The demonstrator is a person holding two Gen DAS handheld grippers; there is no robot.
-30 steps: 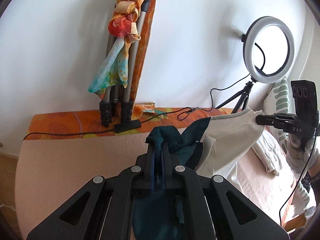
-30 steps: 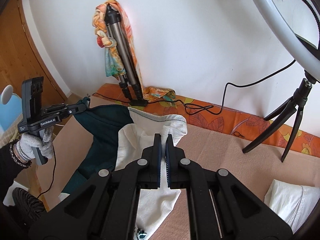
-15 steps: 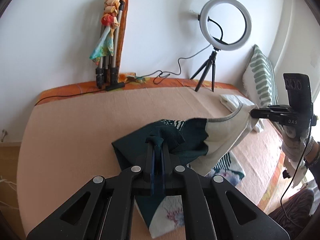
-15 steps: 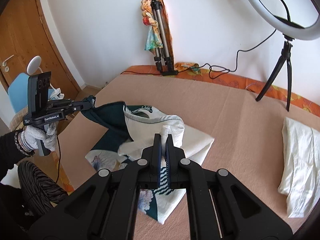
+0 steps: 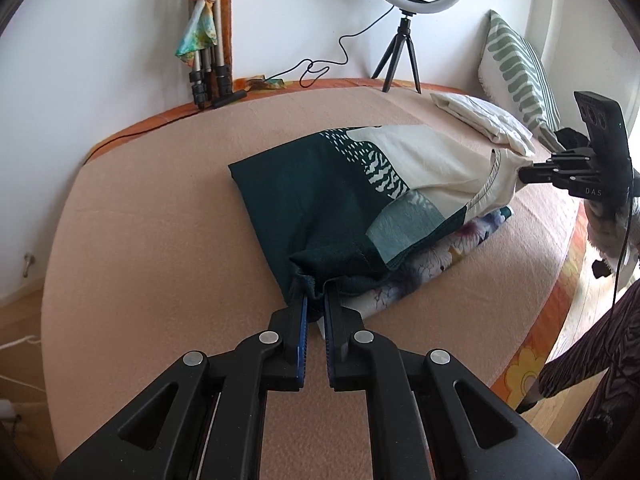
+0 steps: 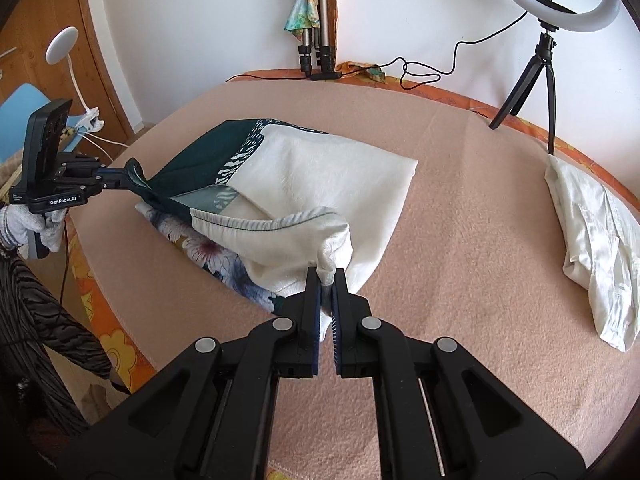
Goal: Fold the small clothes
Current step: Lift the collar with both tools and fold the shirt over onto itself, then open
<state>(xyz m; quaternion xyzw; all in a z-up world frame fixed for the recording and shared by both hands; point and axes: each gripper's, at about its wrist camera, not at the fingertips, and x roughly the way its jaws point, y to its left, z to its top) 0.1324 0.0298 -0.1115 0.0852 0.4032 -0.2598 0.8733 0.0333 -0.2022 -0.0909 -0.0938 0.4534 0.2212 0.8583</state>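
Note:
A small garment (image 5: 360,184), dark teal on one side, cream on the other, with a flower print underneath, lies folded over on the pink bed cover (image 5: 160,240). My left gripper (image 5: 314,300) is shut on its dark teal corner near the front edge. My right gripper (image 6: 326,280) is shut on its cream corner (image 6: 332,248). In the right wrist view the garment (image 6: 320,176) stretches leftward to the left gripper (image 6: 120,178). In the left wrist view the right gripper (image 5: 524,174) holds the cream end at the right.
A folded white cloth (image 6: 592,240) lies on the bed at the right. A ring light on a tripod (image 5: 404,52) and a folded tripod with a scarf (image 5: 208,40) stand at the back wall. A striped pillow (image 5: 516,76) leans at the right.
Both grippers have come down and back toward the front of the bed with the garment. It hung in the air before; now most of it lies flat, folded over itself.

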